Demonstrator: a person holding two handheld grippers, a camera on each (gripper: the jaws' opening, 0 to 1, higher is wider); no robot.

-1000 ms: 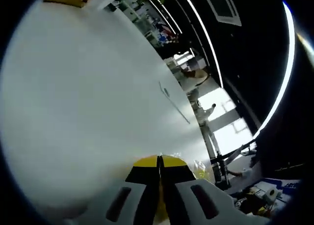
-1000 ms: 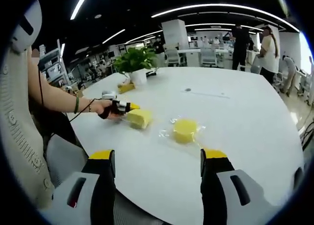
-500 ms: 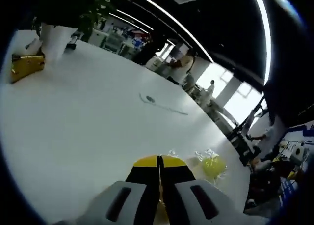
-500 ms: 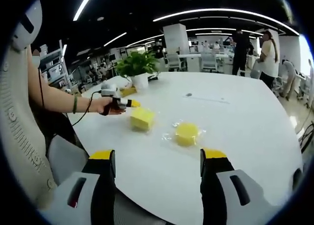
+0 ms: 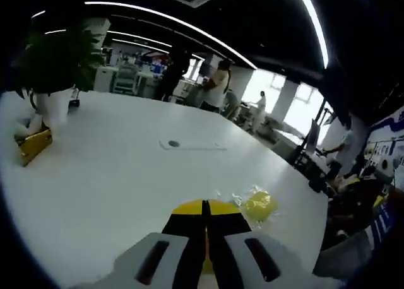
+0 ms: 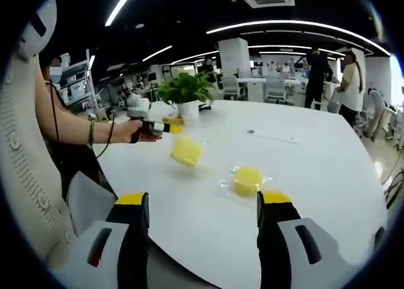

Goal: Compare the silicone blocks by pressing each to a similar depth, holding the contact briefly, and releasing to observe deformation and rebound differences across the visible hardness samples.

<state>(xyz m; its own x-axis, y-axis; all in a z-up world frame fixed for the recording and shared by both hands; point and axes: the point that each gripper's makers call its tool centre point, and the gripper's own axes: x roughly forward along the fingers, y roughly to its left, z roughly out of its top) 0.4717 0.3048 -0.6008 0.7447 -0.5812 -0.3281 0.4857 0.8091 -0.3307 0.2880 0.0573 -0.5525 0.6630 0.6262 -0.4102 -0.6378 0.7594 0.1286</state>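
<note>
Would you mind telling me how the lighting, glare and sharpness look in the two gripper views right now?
Left gripper view: bright windows wash out the background, ceiling light strips bend with the fisheye, and the plant sits dark in silhouette. Right gripper view: evenly lit, the wrapped yellow block fairly crisp, the other block slightly smeared.

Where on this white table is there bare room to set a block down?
The table is bare beyond the bagged round block, toward the far edge. It is crowded around the plant, the square block and the left gripper.
</note>
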